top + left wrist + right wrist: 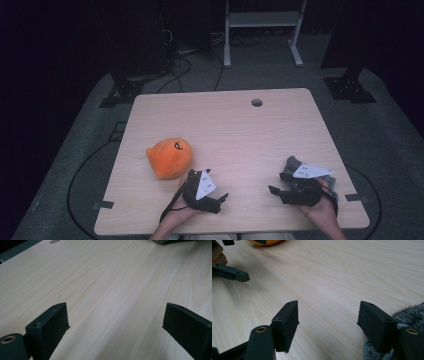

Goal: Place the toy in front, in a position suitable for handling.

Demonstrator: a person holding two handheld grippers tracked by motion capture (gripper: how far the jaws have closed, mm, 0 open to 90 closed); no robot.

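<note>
The orange plush (pixel 170 157) lies on the table (pixel 240 130) at near left, just beside the left gripper (pixel 220 199). The grey plush (pixel 292 165) lies at near right, touching the right gripper (pixel 275 191). Both judged light, soft, compressible and unbreakable; pinch across the body's bulk, squeezing well in. Both grippers rest low on the table, jaws spread wide and empty, pointing inward toward each other, hands at the near edge.

Light wood worktop (pixel 240 125) with a round cable hole (pixel 257 102) stood on grey floor (pixel 390 135). Dark surroundings; white frame legs (pixel 227 47) and black cables (pixel 180 70) sat behind.
</note>
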